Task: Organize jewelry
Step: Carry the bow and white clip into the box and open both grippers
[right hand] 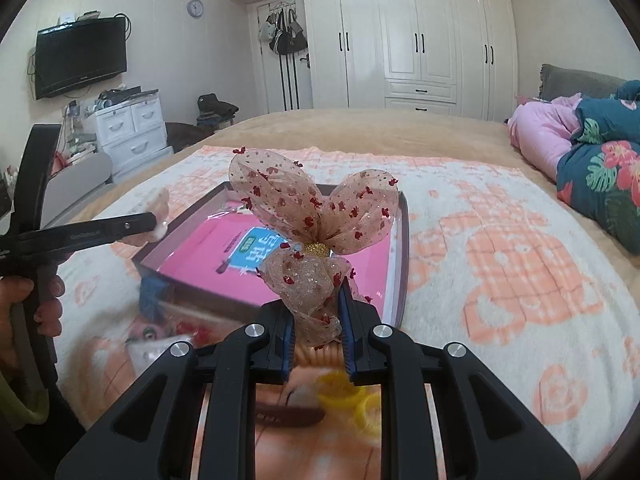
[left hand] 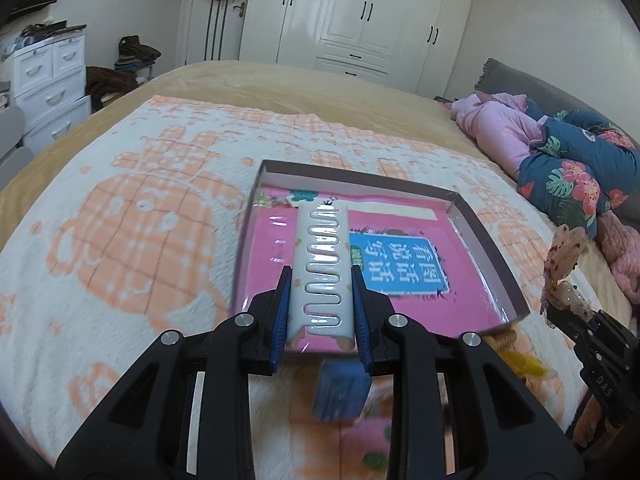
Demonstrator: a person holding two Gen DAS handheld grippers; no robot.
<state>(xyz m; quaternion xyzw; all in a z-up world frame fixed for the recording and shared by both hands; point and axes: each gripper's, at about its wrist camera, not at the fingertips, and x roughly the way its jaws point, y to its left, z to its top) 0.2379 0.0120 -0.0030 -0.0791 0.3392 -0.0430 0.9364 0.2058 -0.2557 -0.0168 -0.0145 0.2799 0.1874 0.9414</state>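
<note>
On the bed (left hand: 120, 200), spread with a white and orange blanket (right hand: 500, 240), lies a shallow open box (left hand: 486, 248) with a pink book (left hand: 420, 280) inside it. The left gripper (left hand: 322, 312) has its jaws clenched on a white hair clip (left hand: 322, 264) with a wavy slot, held above the near edge of the box. The right gripper (right hand: 316, 320) has its jaws clenched on the lower part of a sheer beige hair bow (right hand: 316, 208) dotted with red, its two loops standing up in front of the box. A person's hand (right hand: 36, 300) holds the left gripper's handle, seen at the left edge of the right wrist view. Just before the box on the blanket lie a blue block (left hand: 340, 394) and yellow rings (right hand: 352, 400), both blurred.
</note>
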